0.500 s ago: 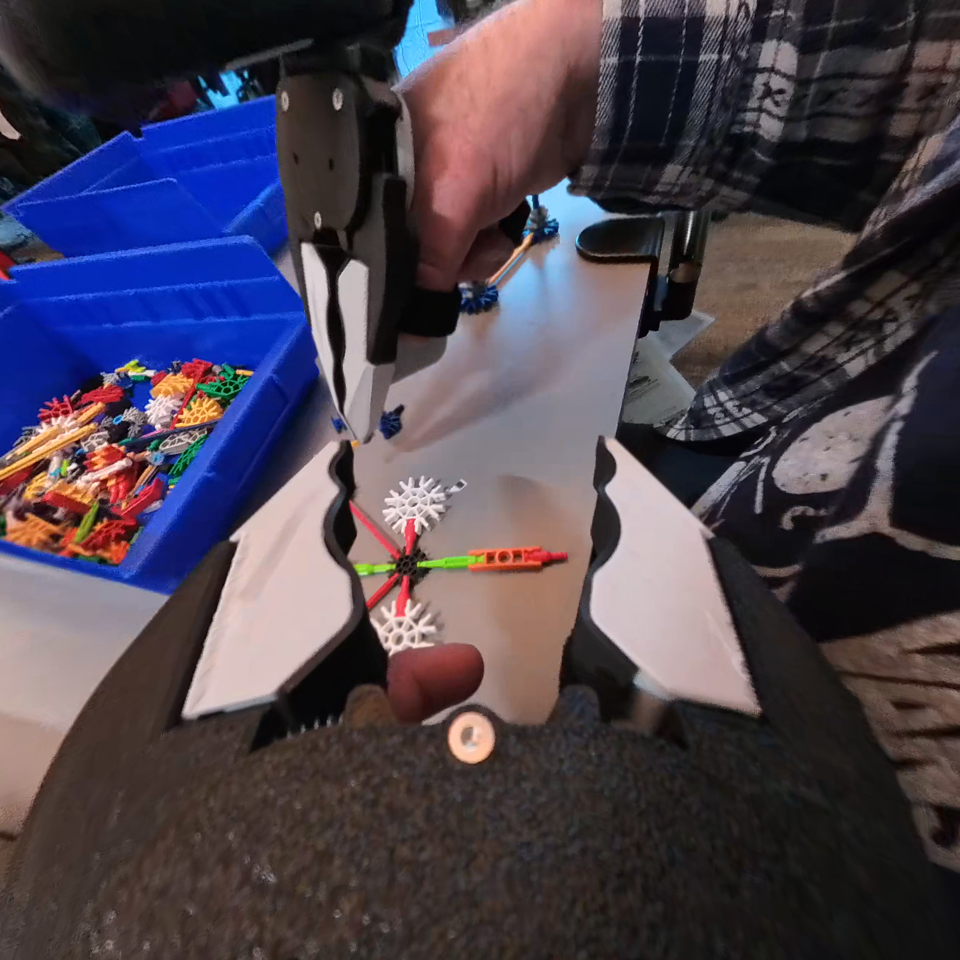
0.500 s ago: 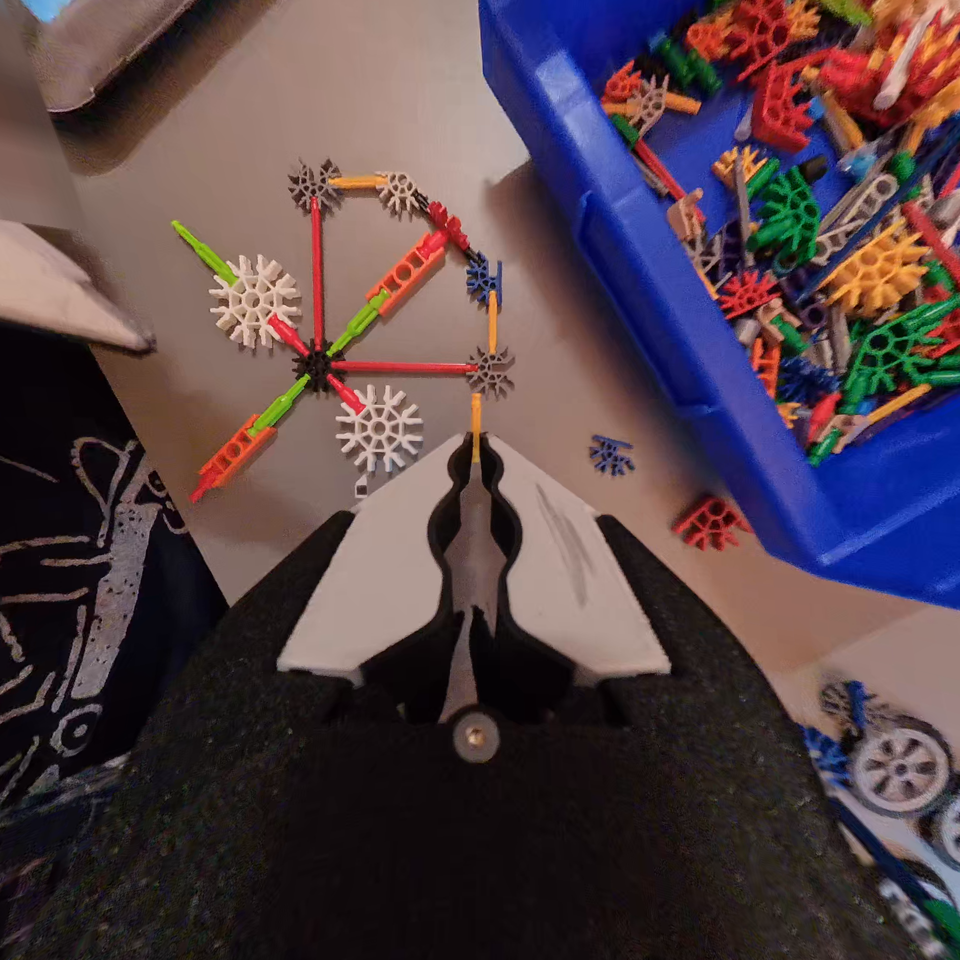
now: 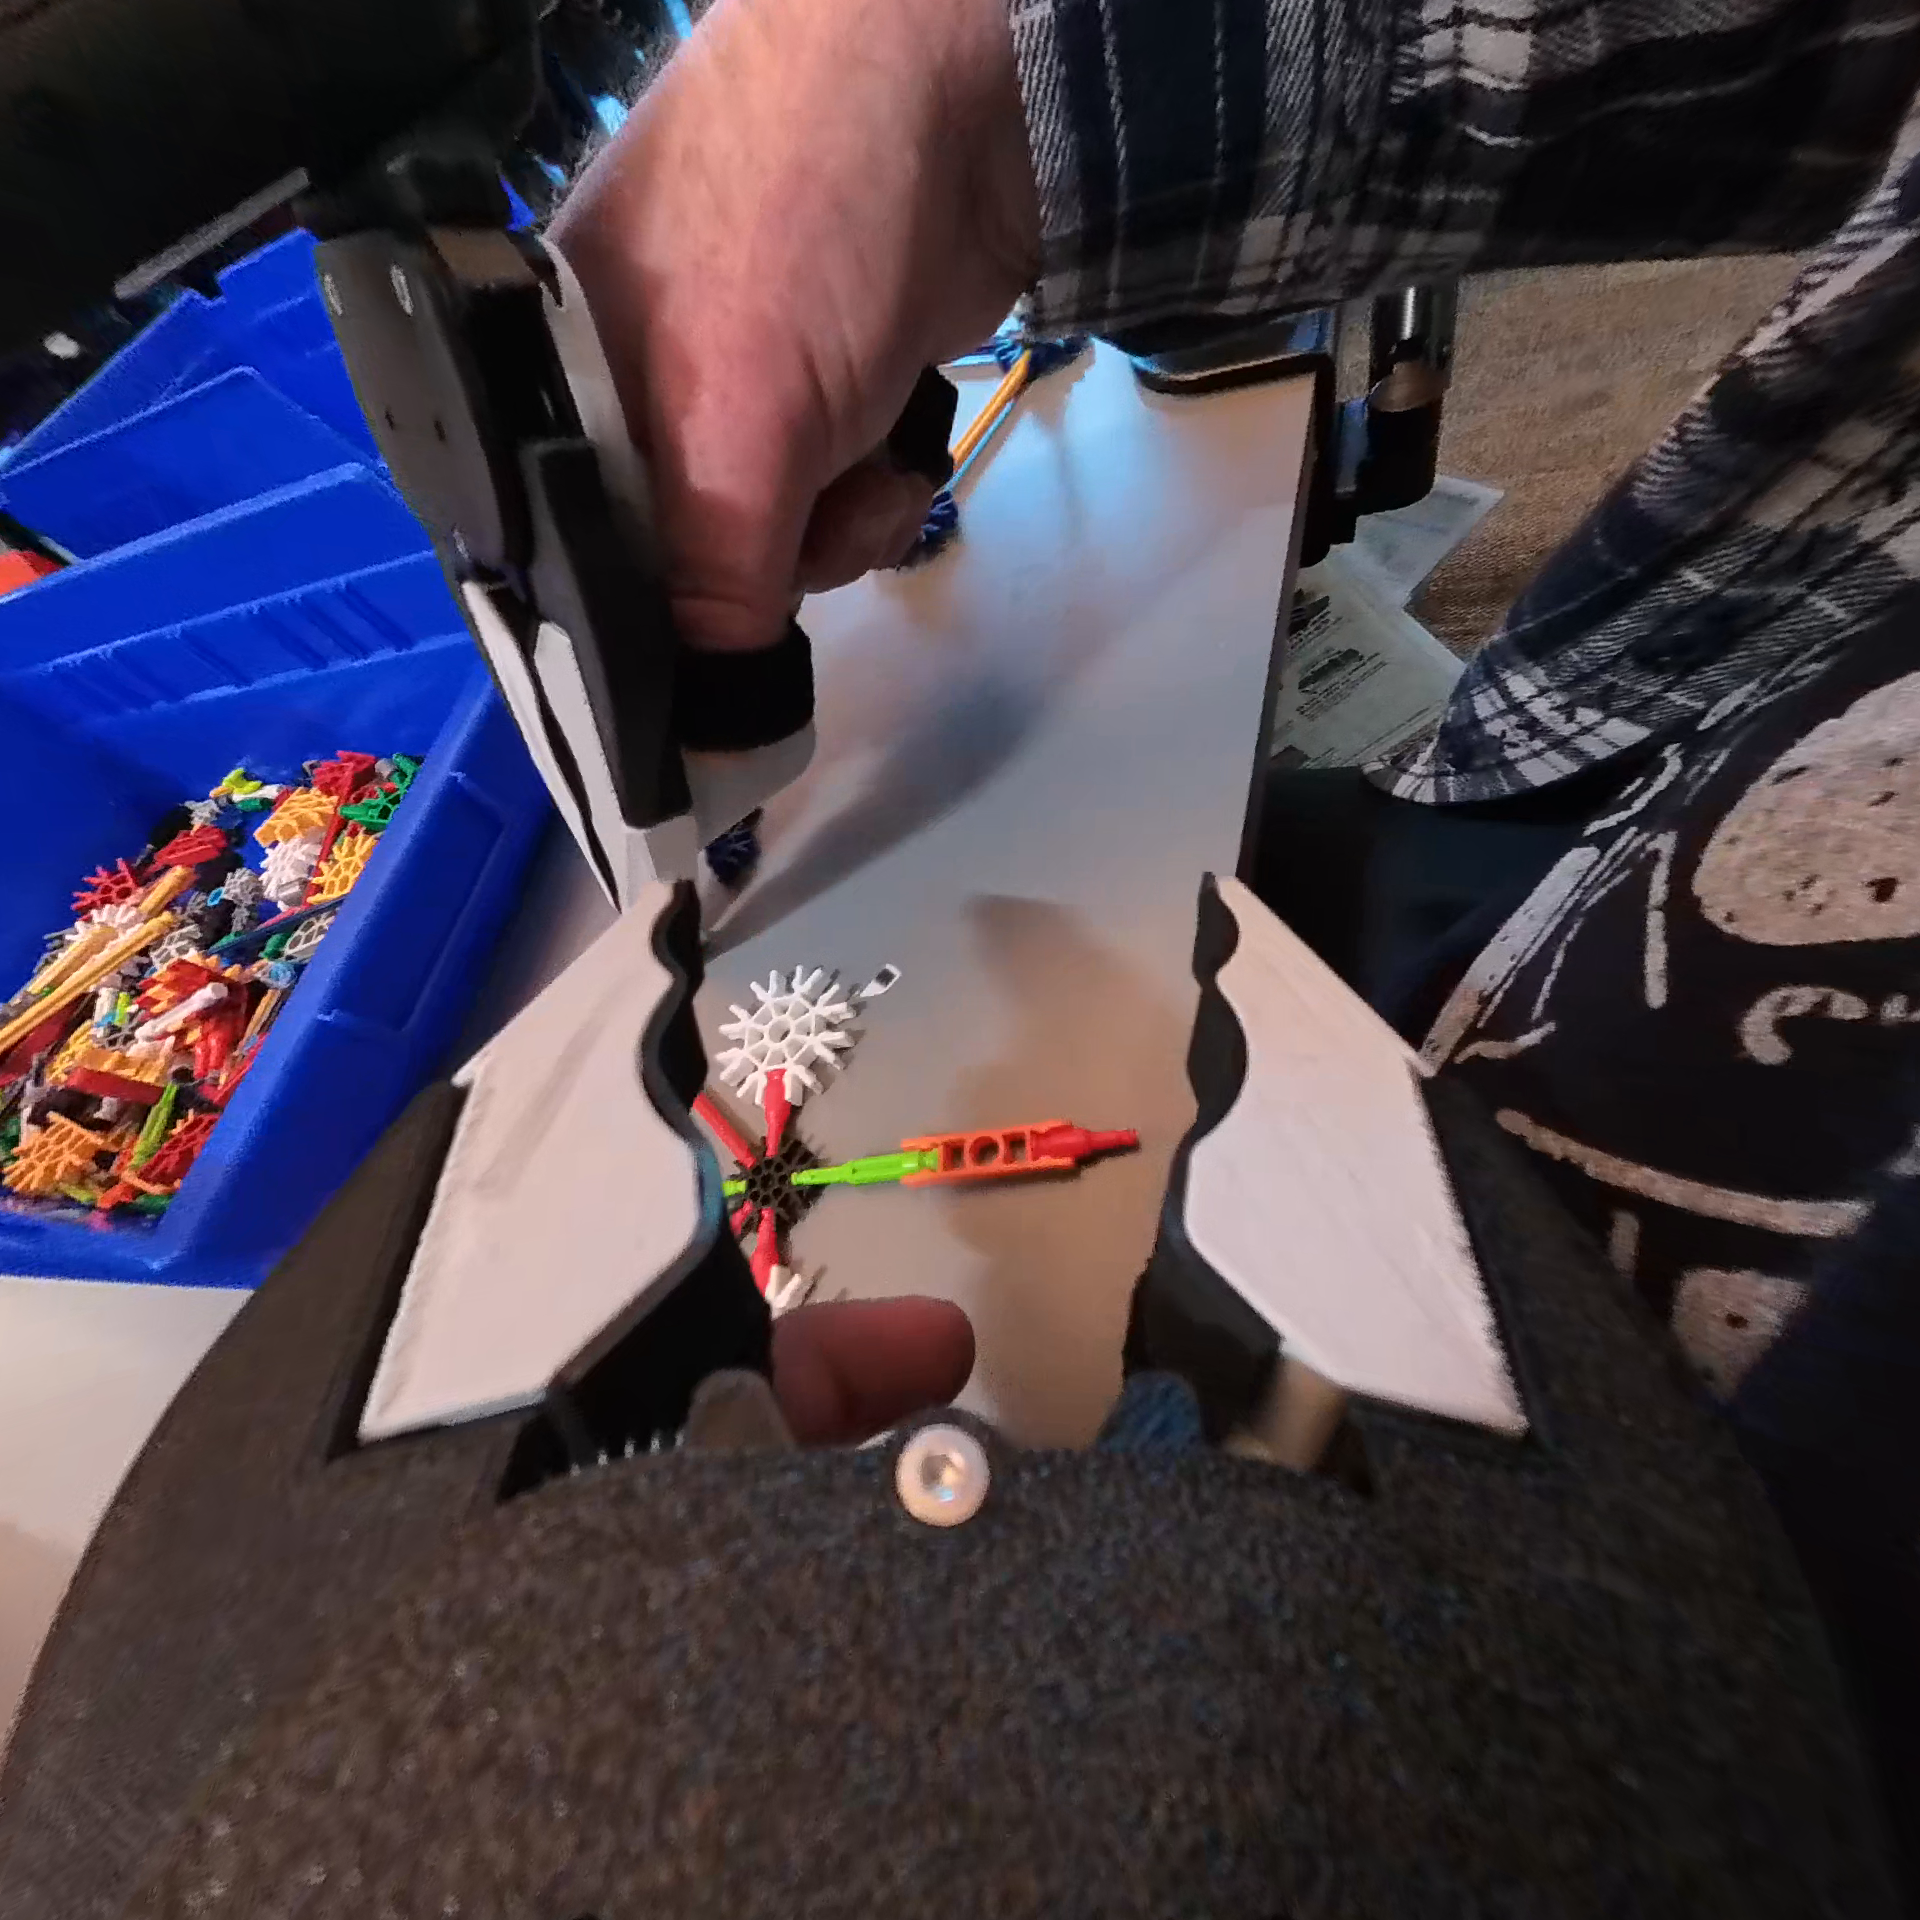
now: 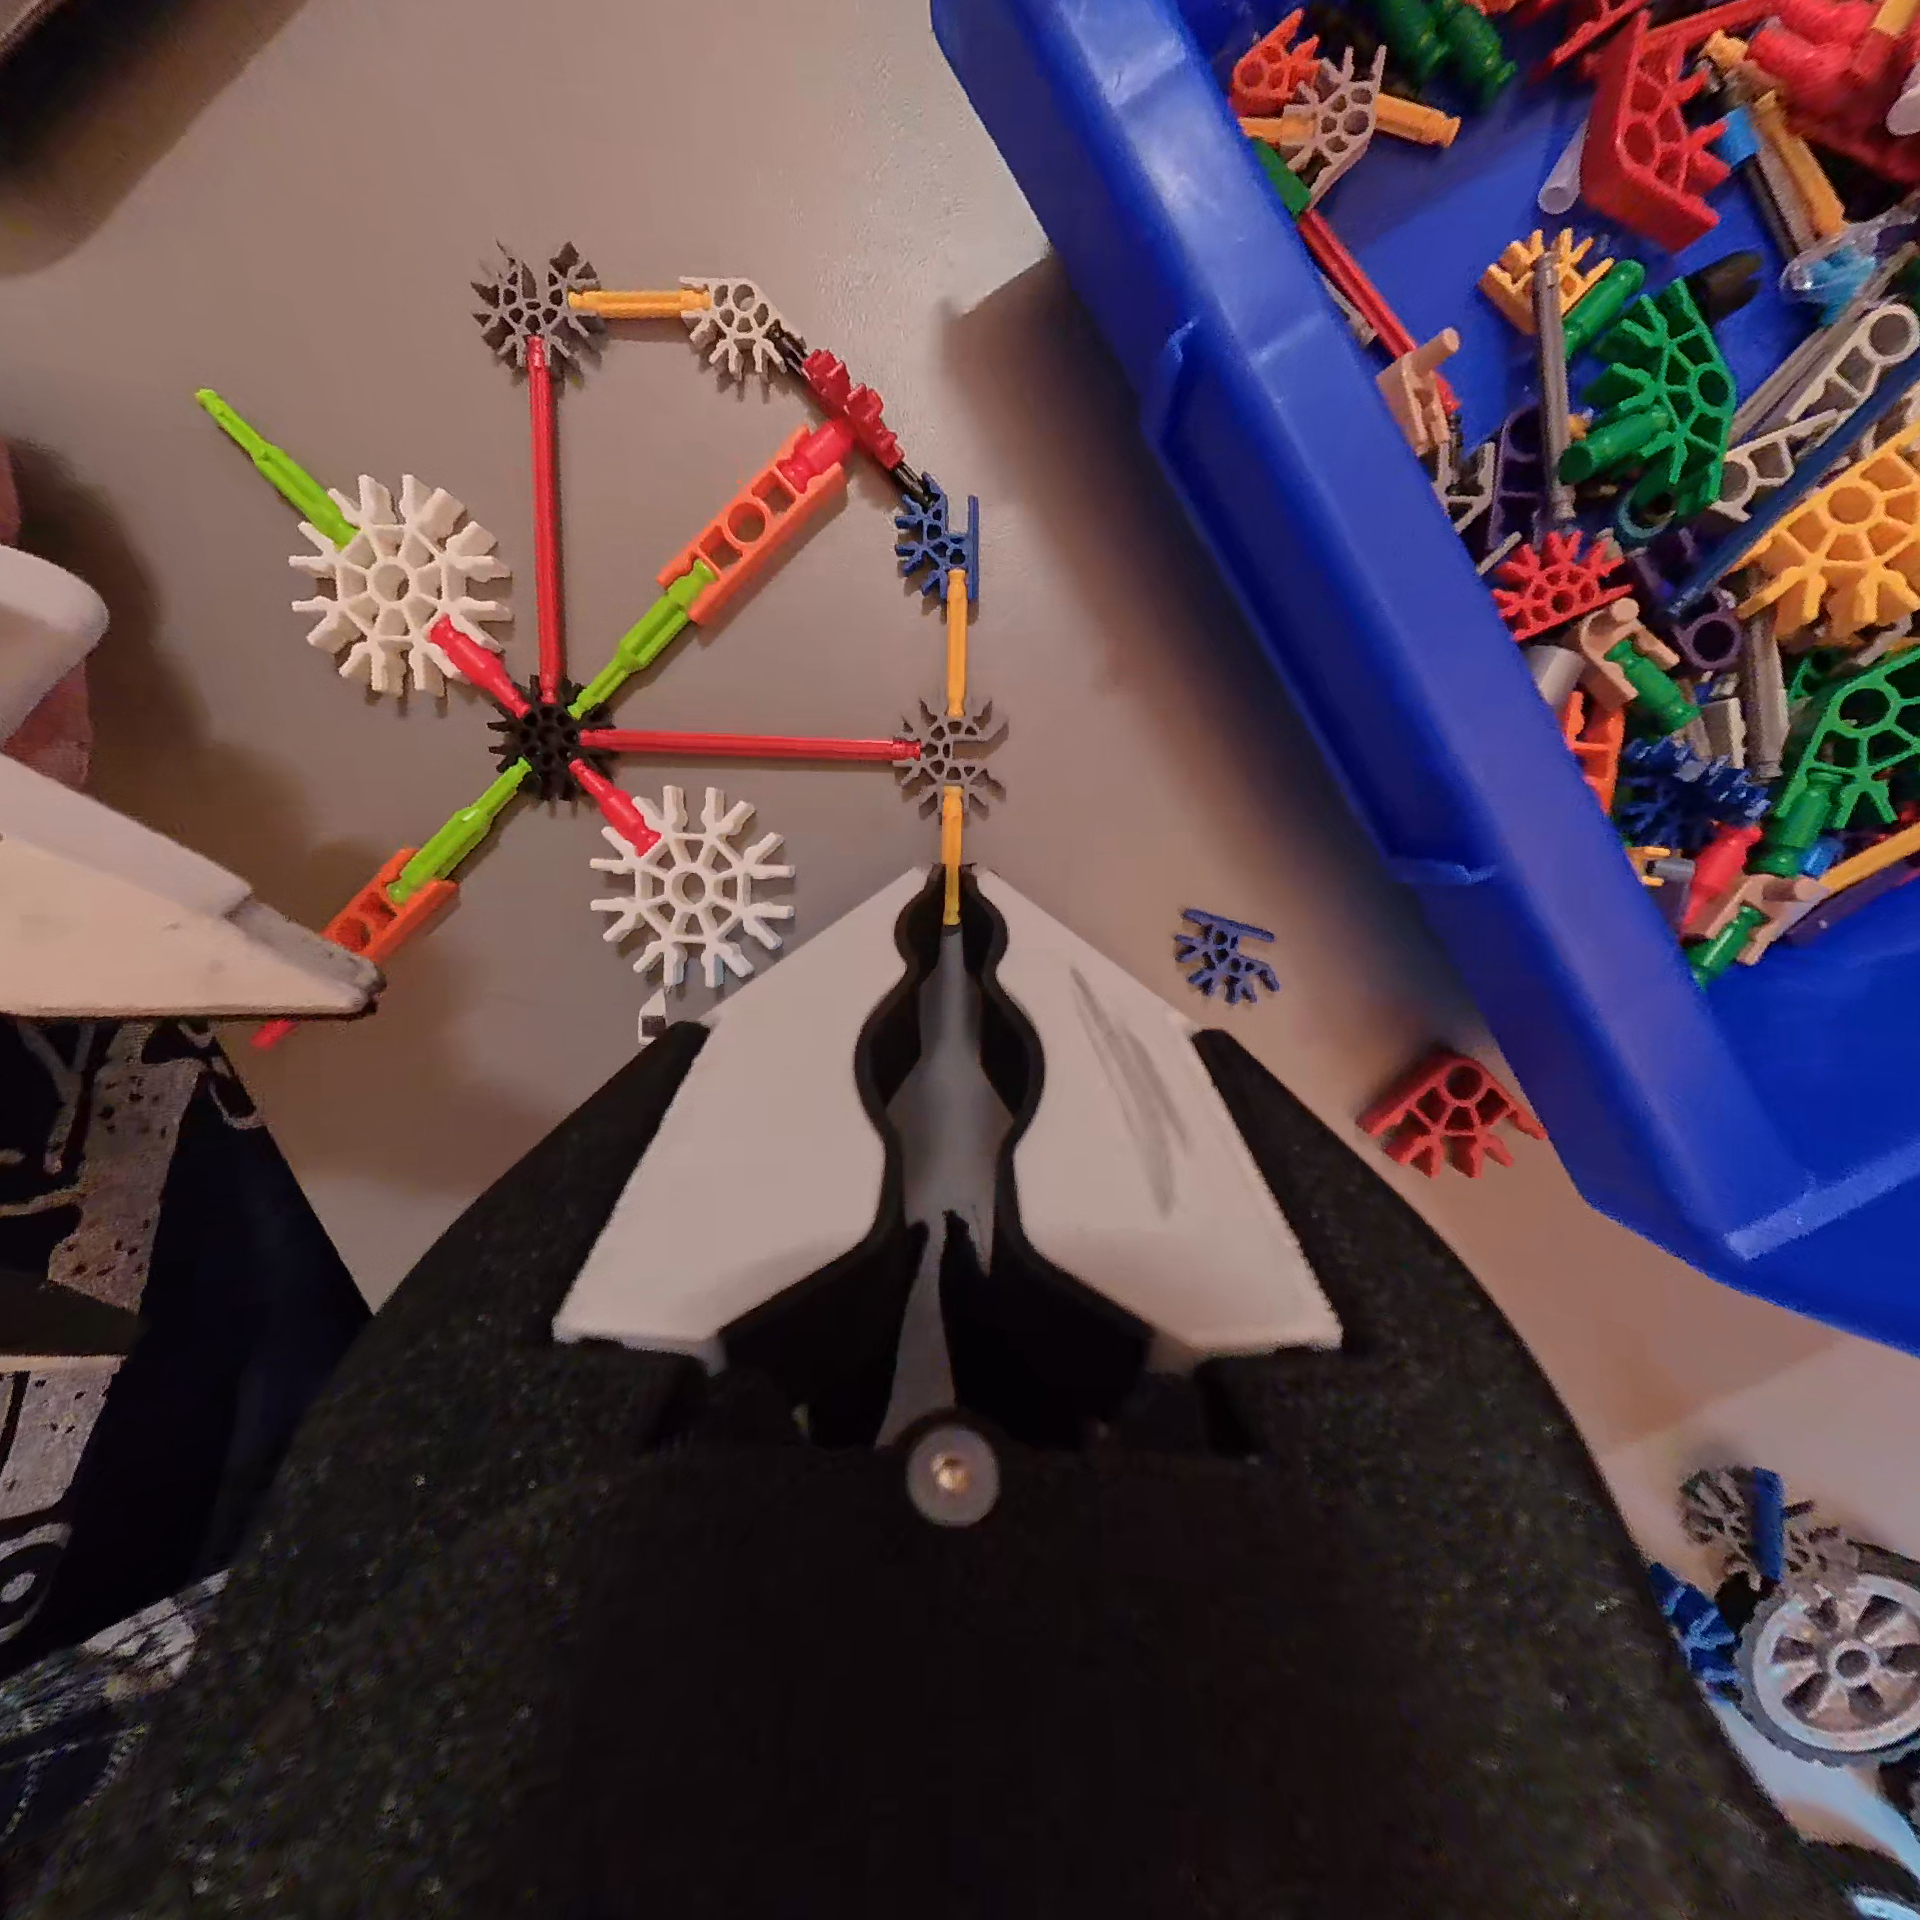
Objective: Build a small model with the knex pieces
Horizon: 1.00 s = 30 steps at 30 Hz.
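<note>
Two tongs here: our right tongs (image 4: 948,883) are pinched on the short yellow rod (image 4: 950,854) sticking out of the grey connector (image 4: 950,756), on the blue bin (image 4: 1299,540) side of the black hub (image 4: 549,734). Our left tongs (image 3: 940,914) hang wide apart over that hub on the desk (image 3: 1091,727), holding nothing.

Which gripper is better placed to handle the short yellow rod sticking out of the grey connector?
Right. The right gripper is already shut on the short yellow rod below the grey snowflake connector. The left gripper hangs open over the black hub connector, away from that rod.
</note>
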{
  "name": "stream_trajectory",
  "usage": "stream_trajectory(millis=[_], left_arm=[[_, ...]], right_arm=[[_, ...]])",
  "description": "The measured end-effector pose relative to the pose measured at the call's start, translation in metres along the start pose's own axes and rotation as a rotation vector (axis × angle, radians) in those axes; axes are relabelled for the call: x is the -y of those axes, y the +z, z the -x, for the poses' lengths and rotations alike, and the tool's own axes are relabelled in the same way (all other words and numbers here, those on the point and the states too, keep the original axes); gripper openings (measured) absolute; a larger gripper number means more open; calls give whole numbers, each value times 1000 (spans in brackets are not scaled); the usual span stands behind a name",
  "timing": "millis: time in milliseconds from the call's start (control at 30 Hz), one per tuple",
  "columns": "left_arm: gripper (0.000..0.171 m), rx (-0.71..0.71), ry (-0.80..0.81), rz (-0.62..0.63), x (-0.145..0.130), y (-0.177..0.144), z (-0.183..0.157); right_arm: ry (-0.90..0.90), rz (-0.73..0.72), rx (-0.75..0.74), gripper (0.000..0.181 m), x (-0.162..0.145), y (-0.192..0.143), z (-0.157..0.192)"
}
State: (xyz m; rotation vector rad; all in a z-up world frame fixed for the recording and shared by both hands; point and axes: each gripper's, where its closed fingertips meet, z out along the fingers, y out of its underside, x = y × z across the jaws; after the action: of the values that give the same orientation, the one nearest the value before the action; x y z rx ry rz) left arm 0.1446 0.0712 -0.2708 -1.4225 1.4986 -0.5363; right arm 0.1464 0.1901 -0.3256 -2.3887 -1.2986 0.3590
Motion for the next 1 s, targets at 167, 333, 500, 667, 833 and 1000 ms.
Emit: stream_trajectory(millis=[167,333,500,667,833,1000], left_arm=[[95,-8,-8,-7,0,1,-2],[96,-15,-10,-9,0,1,-4],[96,-17,-11,-17,2,0,-7],[96,-17,-8,-24,4,0,-9],[96,-19,-13,-27,5,-1,-10],[96,-24,-18,-30,5,0,-10]], right_arm=[[0,10,7,2,1,1,0],[-22,29,11,9,0,0,3],[-26,-9,-13,11,8,-8,-1],[-41,-40,-1,0,17,-7,0],[-56,-11,10,0,13,2,0],[-71,22,20,0,11,4,-1]])
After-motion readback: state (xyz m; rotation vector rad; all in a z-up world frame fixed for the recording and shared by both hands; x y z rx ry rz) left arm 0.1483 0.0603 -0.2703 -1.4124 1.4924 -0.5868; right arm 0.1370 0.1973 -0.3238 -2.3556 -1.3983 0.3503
